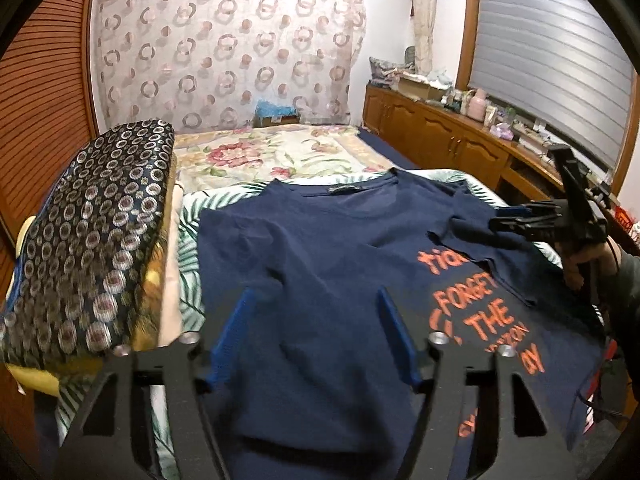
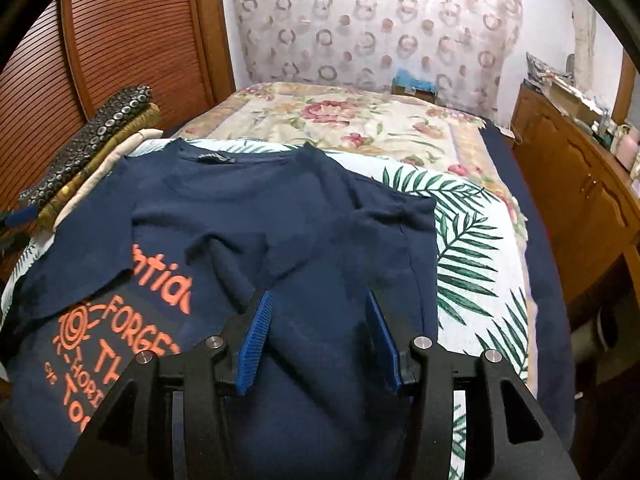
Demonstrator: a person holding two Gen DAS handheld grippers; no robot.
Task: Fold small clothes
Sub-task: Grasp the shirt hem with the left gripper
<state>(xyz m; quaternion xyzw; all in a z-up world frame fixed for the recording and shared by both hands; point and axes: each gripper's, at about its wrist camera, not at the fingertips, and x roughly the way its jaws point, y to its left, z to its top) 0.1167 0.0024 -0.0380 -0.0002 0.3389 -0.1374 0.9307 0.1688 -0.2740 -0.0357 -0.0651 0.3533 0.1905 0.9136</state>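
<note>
Navy cloth fills the left wrist view: a T-shirt (image 1: 320,264) with orange lettering lies spread on the bed (image 1: 256,156), collar toward the far end. The left hand-held gripper (image 1: 316,308) points down at a slant over the shirt's left half, its blue pads apart with only flat fabric showing between them and nothing pinched. Off to the right, the right hand-held gripper (image 1: 516,220) hangs over the folded-in sleeve, carried by a hand (image 1: 588,264) in a dark sleeve at the frame's edge. From here I cannot tell how far its fingers stand apart. A stack of folded fabrics (image 1: 92,232), topped by a dark ring-patterned piece, sits just beside the shirt on the left.

In the right wrist view, the right hand-held gripper (image 2: 318,312) tilts down over the shirt's right side, fingers parted and gripping nothing. The folded-over sleeve (image 2: 304,248) lies directly ahead of and under the blue pads, its ridge running toward the left pad (image 2: 256,340). Whether a pad touches the cloth is unclear. A leaf-print cover (image 2: 472,240) shows to the right of the shirt.
</note>
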